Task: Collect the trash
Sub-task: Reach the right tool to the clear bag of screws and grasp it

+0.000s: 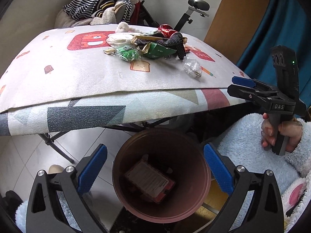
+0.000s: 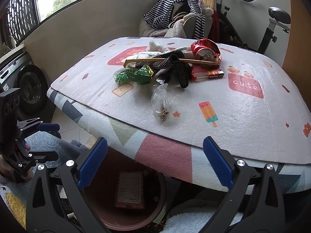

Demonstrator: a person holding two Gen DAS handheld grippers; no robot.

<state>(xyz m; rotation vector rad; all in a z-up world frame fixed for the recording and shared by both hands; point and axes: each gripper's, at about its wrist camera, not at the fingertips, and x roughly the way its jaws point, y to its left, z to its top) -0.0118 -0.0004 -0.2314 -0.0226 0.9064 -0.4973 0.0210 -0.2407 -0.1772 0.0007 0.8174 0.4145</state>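
On the table [image 2: 233, 116], trash pile [image 2: 165, 66] lies beyond both empty, spread jaws.

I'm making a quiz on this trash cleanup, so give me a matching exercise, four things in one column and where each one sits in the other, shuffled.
Things:
1. clear plastic bag
2. red crushed can
3. flat red box
4. striped garment

Places:
A. inside the brown bin
B. draped on the chair behind the table
C. far side of the pile
D. alone on the mat, nearest the front edge

Pairs: 1-D, 2-C, 3-A, 4-B
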